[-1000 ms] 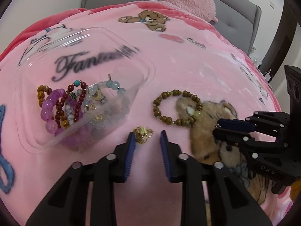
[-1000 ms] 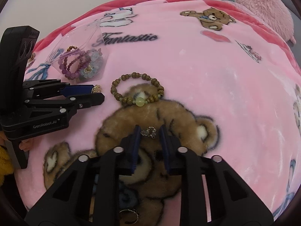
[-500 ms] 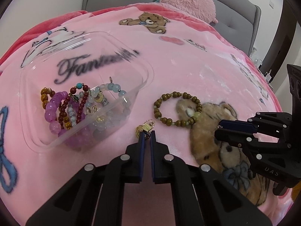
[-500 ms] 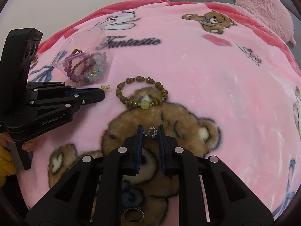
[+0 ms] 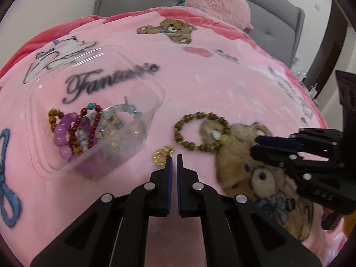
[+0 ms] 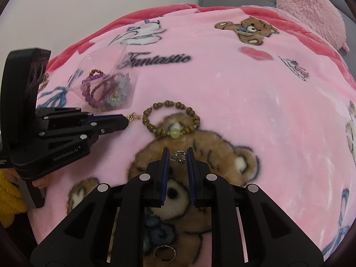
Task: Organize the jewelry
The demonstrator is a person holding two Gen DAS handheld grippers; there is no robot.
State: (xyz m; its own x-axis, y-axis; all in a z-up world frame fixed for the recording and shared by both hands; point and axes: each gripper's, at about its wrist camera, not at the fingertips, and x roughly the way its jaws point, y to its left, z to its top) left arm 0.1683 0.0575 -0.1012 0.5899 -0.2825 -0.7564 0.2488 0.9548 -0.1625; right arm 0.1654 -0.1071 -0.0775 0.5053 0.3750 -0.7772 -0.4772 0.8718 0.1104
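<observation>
- Your left gripper (image 5: 173, 156) has pinched nearly together on the gold charm (image 5: 162, 155), ready for the clear tray (image 5: 142, 84).
- Your right gripper (image 6: 177, 153) stands apart, its 2 fingers bracketing the silver charm (image 6: 178, 156).

Each camera sits low behind its own tool, facing forward across the bed; both views share the bracelet (image 5: 201, 131) (image 6: 171, 121) and clear box (image 5: 93, 120) (image 6: 106, 84).

A clear plastic tray (image 5: 153, 102) holding beaded bracelets (image 5: 73, 131) lies on the pink fleece blanket (image 5: 200, 84). Right of it lies a brown wooden-bead bracelet (image 5: 201, 131), with a small gold clasp (image 5: 161, 155) between them.
</observation>
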